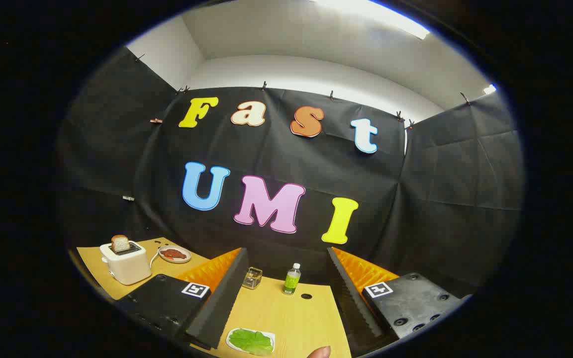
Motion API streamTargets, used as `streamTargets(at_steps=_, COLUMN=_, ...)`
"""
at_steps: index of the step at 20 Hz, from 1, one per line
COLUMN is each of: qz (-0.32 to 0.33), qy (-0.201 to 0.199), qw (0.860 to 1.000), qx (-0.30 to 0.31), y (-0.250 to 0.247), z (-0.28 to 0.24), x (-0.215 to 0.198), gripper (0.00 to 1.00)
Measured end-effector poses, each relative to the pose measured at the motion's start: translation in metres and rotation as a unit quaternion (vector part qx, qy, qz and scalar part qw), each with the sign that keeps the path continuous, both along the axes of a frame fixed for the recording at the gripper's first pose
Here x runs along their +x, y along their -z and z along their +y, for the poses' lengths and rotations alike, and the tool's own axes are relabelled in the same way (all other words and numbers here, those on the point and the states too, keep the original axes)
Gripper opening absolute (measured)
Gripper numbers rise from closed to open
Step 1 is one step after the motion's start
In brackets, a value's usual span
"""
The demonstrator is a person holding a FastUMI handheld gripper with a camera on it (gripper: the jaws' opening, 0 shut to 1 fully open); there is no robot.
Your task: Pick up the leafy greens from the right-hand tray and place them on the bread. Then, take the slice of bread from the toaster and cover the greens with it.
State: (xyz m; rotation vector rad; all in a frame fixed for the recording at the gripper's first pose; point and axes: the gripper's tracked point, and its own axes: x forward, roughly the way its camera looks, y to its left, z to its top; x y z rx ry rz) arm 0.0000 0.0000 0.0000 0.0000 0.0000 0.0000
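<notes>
Between the parted, empty tongs (286,298), low and near: leafy greens (251,340) on their white tray (269,339) on the table (286,313); toaster (125,262) with bread slice (120,243) far left; descend squarely, pinch leaves mid-bunch.

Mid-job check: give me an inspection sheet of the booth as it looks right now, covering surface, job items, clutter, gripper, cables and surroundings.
Surface: wooden table, one small dark hole near the bottle.
Job's things: leafy greens lie on a white tray between the fingers; a bread slice stands up in the white toaster at far left; beside it a small plate holds something reddish-brown, too small to tell.
Clutter: glass jar and green-labelled bottle beyond the fingers; a fingertip near the tray.
Grippers: hand-held gripper open, fingers wide apart, holding nothing.
Cables: white cord runs from the toaster toward the plate.
Surroundings: black cloth booth wall, white ceiling with a light strip.
</notes>
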Motion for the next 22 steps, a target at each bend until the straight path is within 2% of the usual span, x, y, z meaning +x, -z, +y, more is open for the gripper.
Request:
streamTargets(at_steps=8, qz=0.005, qy=-0.007, qw=1.000, qx=-0.013, y=0.006, z=0.007, x=-0.004, gripper=0.97)
streamTargets(at_steps=15, qz=0.008, qy=-0.013, qw=1.000, qx=0.000, y=0.006, z=0.009, x=-0.007, gripper=0.97)
streamTargets(at_steps=20, qz=0.021, qy=-0.035, qw=0.999, qx=-0.004, y=0.017, z=0.013, x=-0.004, gripper=0.97)
streamTargets(at_steps=22, qz=0.041, qy=-0.065, qw=0.997, qx=0.003, y=0.032, z=0.019, x=0.000, gripper=0.97)
